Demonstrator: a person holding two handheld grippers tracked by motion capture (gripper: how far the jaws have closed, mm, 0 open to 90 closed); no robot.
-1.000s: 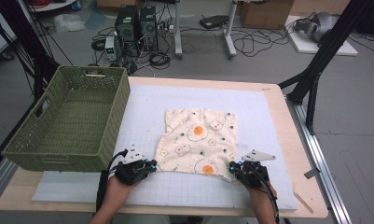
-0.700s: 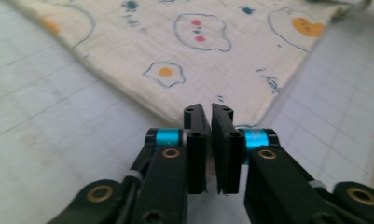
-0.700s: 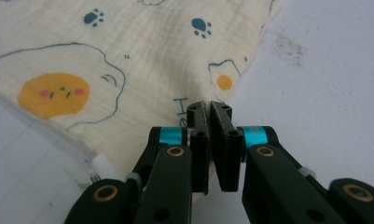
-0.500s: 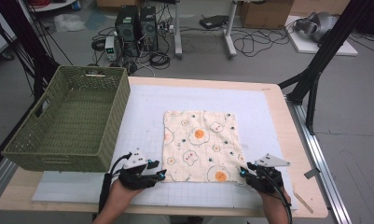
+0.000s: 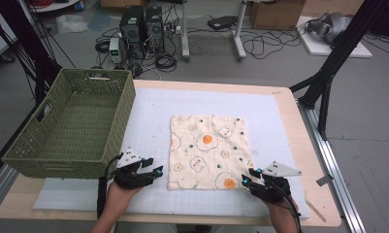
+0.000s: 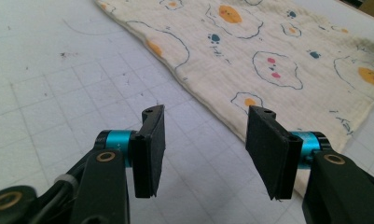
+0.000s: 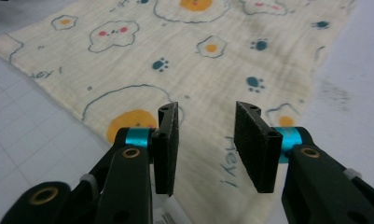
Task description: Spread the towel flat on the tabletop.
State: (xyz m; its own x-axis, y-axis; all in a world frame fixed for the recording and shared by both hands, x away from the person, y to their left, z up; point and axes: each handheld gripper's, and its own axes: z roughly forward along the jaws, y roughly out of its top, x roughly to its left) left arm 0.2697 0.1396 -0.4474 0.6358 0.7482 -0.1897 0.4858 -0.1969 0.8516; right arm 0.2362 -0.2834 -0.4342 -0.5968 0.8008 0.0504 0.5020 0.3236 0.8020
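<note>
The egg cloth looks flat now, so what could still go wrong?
1. The cloth lies close under the right gripper, whose open jaws have just been opening; pulling back could perhaps drag its near corner.
2. The left gripper sits open beside the cloth's edge and might nudge it.

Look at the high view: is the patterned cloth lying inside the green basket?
No, the patterned cloth lies spread flat on the white mat, to the right of the green basket.

Left tool point(image 6: 201, 151) with jaws just parted, nothing between, egg-print cloth point(image 6: 278, 60) flat on gridded mat point(image 6: 58, 93), perhaps just beside
</note>
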